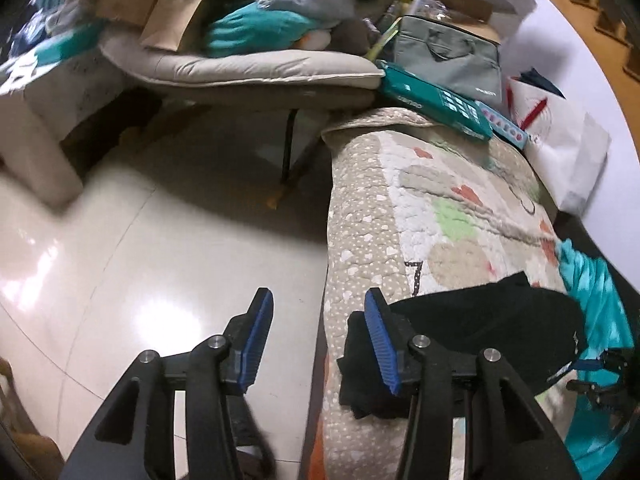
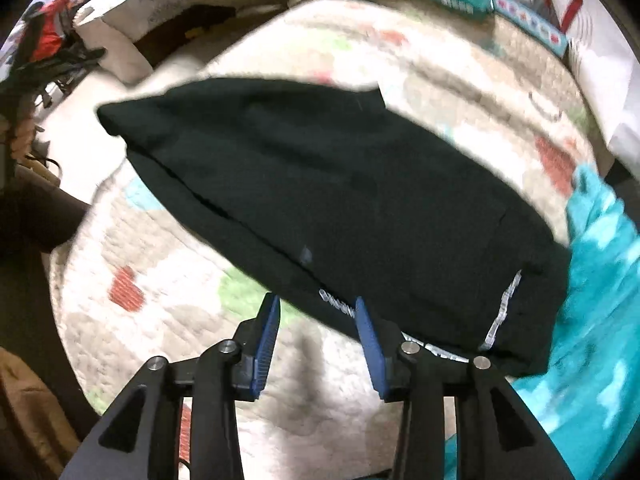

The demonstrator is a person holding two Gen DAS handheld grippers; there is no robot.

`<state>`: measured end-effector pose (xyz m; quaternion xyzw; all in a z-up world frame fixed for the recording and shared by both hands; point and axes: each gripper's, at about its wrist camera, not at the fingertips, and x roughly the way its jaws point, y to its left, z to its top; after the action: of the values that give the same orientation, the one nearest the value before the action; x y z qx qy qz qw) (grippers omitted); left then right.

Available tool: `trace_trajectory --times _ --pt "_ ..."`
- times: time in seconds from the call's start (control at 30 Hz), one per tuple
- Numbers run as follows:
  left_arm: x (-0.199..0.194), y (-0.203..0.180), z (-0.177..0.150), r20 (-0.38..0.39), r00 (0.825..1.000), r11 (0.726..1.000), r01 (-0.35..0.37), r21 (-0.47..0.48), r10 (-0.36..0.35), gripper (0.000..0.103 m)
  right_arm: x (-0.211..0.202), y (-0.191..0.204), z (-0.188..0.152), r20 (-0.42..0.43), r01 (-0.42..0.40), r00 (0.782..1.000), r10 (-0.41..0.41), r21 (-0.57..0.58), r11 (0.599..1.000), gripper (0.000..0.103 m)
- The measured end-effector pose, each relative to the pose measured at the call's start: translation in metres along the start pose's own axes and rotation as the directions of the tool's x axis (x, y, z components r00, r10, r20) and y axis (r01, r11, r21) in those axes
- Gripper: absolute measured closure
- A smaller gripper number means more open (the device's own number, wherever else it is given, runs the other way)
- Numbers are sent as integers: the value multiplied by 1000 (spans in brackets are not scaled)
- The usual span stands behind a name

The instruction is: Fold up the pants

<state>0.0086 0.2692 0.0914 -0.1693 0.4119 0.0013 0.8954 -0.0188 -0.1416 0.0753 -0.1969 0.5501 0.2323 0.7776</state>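
A: Your left gripper: jaws spread wide, nothing between the blue ribbed pads. It hangs at the side edge of the bed, left finger over the glossy cream tiled floor, right finger over the end of the black folded fabric pants.

B: And your right gripper?

A: Jaws spread too, empty. Its right finger sits over the pants' near edge by the white lettering; contact is hard to judge, that view is blurred.

B: Where are the pants?

A: Lying as a long folded bundle on the beige quilted bedspread with red and green patches. A turquoise fleecy blanket touches their right end. Past the quilt sit a teal flat box and a grey zip bag.
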Motion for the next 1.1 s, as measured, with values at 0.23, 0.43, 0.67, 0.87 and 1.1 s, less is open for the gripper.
trace_trajectory --times 0.23,0.43,0.67,0.87,1.1 --pt "8 -7 7 11 1000 998 -6 -70 7 56 -8 50 75 152 -95 983 105 -71 993 60" --pt "8 7 15 30 998 983 52 -175 -47 55 32 121 165 202 -125 964 175 -238 963 60" --pt "4 18 20 41 995 967 102 -234 -95 52 97 168 205 84 -193 971 224 -275 942 67" --pt "1 14 22 48 987 954 161 -254 -154 49 110 191 154 -30 -219 973 227 -417 882 67" --pt "-1 17 21 54 992 956 126 -266 -116 49 100 200 166 23 -231 964 266 -431 873 67"
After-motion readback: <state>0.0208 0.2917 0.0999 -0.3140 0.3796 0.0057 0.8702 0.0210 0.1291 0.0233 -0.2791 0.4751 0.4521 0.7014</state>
